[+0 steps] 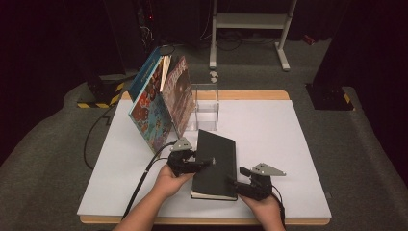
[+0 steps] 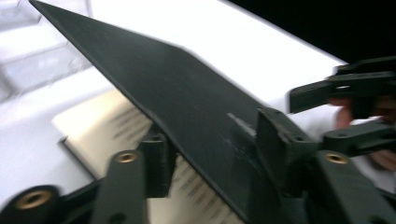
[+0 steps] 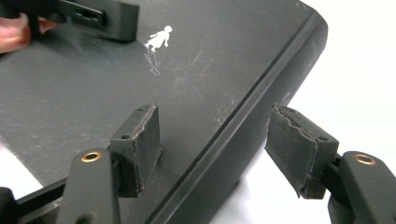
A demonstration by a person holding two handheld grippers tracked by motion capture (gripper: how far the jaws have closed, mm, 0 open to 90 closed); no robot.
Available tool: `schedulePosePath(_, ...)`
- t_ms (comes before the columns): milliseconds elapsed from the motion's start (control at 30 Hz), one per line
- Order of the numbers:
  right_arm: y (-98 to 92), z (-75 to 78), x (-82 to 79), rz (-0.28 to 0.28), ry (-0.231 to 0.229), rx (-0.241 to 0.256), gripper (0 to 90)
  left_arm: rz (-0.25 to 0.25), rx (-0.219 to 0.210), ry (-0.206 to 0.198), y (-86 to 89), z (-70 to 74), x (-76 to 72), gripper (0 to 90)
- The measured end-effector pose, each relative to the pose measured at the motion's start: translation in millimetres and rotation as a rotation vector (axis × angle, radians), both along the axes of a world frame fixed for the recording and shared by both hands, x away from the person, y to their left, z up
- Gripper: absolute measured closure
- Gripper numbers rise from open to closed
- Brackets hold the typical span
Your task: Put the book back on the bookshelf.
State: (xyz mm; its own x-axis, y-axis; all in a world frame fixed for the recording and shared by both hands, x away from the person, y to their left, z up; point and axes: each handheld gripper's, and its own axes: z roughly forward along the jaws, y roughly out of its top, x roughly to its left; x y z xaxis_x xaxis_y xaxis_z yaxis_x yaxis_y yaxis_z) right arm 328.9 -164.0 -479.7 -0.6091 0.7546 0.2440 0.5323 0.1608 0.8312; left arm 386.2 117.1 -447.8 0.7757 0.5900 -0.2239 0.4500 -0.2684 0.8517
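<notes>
The front cover (image 2: pixel 187 107) of the black hardcover book (image 1: pixel 215 163) is pinched between the pads of the left gripper (image 1: pixel 192 163) and is lifted, so printed pages (image 2: pixel 112 135) are seen under it. The cover seems stiff but thin; a hold near its free edge is judged best. The right gripper (image 1: pixel 240 185) is spread around the book's spine (image 3: pixel 243 140), one pad above the cover, one beside the spine. The book is judged rather heavy and smooth

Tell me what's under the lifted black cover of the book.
Under the black cover, pinched by the left gripper, lies a cream printed page. The text is too blurred to read; the cover hides the rest.
</notes>
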Motion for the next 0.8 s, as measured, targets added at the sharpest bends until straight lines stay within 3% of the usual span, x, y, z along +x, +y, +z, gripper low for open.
schedulePosePath(167,-1.6,1.7,7.9,0.010,0.022,0.019,32.9,-0.015,0.007,-0.027,-1.9,3.9,-0.7,53.2)
schedulePosePath(267,-1.9,0.5,10.3,0.006,0.026,0.015,32.9,-0.007,-0.001,-0.002,-1.3,3.3,0.3,52.9)
schedulePosePath(400,-1.7,0.8,9.9,0.003,0.024,0.006,33.1,0.033,0.014,0.063,0.2,0.8,3.4,47.2)
schedulePosePath(667,1.4,-0.2,7.4,0.005,0.010,-0.019,33.2,0.060,0.019,0.078,4.5,-6.7,2.9,40.5)
schedulePosePath(800,3.3,-0.5,5.3,0.008,0.001,-0.026,33.4,0.084,0.023,0.119,4.5,-8.2,3.3,39.7)
